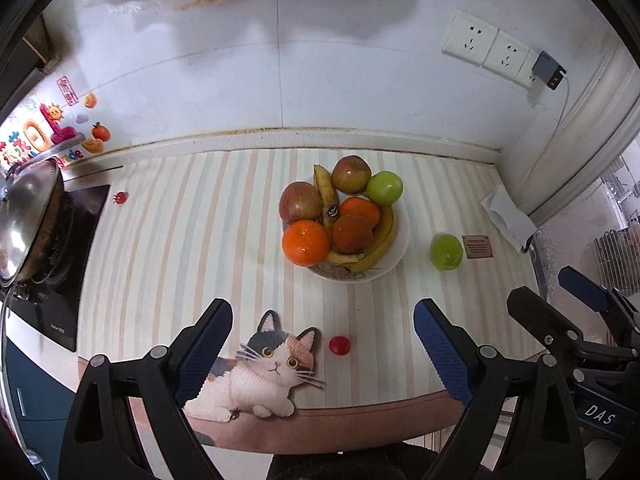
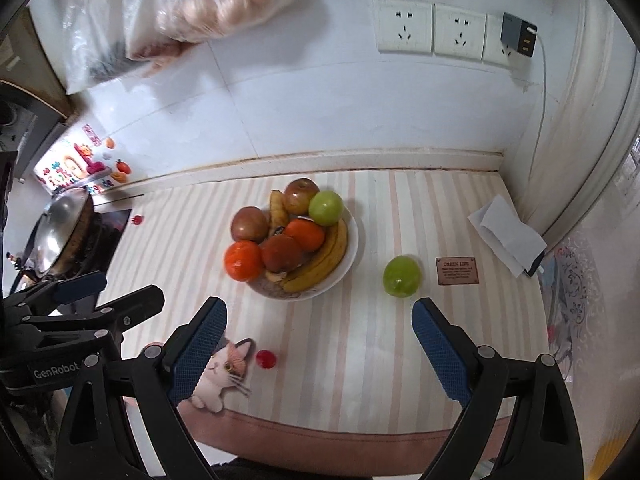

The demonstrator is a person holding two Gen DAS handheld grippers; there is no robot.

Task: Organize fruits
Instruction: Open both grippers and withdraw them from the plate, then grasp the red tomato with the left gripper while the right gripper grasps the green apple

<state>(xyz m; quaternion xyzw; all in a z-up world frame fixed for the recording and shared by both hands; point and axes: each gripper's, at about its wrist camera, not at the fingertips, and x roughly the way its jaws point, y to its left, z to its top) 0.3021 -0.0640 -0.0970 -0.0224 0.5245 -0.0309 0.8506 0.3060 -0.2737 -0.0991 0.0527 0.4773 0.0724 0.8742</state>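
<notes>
A white bowl (image 1: 400, 240) on the striped mat holds apples, oranges, bananas and a green apple (image 1: 385, 187); it also shows in the right wrist view (image 2: 352, 240). A loose green apple (image 1: 446, 252) (image 2: 402, 276) lies on the mat right of the bowl. A small red fruit (image 1: 339, 345) (image 2: 266, 359) lies near the front edge. My left gripper (image 1: 322, 344) is open and empty, above the front edge. My right gripper (image 2: 318, 344) is open and empty, to the right of the left one, short of the loose apple.
A wok with a steel lid (image 1: 28, 216) sits on a black stove at the left. A folded white paper (image 2: 508, 236) lies at the right by the wall. Bagged items (image 2: 208, 8) hang on the wall above. A cat-shaped print (image 1: 264, 368) marks the mat's front.
</notes>
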